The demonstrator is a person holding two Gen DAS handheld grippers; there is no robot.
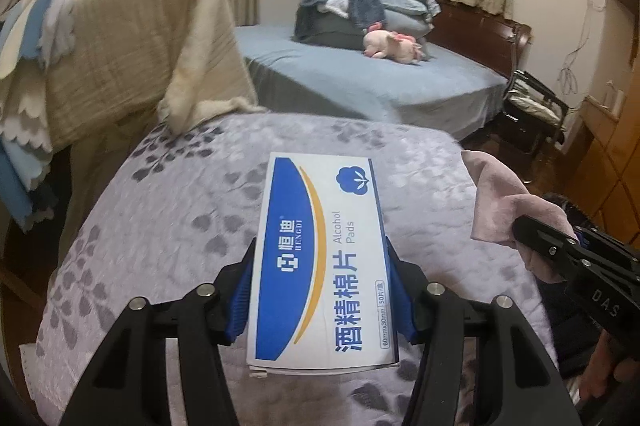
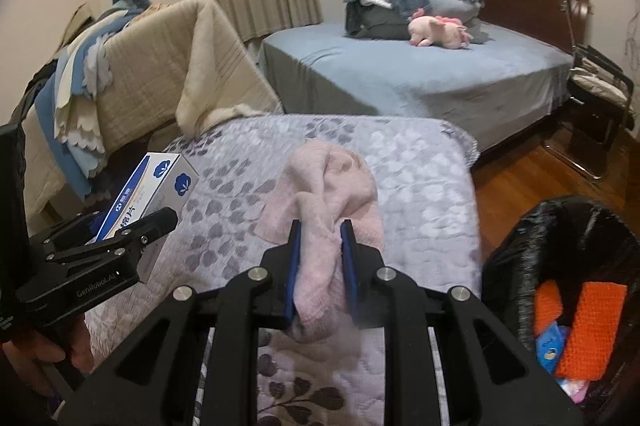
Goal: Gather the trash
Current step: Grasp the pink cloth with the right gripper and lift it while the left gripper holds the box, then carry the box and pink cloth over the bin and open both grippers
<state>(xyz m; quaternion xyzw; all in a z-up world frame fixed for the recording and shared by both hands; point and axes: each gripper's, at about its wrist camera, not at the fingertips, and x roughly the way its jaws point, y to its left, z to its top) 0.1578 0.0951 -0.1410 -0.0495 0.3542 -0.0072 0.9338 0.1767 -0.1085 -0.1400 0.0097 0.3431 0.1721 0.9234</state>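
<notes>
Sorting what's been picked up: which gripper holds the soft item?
The right gripper, pinching the crumpled pink cloth; the left gripper clamps the rigid alcohol pads box.

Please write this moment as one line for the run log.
left gripper: shut on alcohol pads box | right gripper: shut on pink cloth | black bag: open, lower right

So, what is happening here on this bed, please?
A person is collecting trash with a handheld gripper in each hand. The left gripper is shut on a blue and white alcohol pads box, and the right gripper is shut on a crumpled pink cloth. Both are held above the purple leaf-patterned quilt. A black bag stands open at the right of the quilt, with orange and blue items already inside. Neither held thing has gone into it yet.
</notes>
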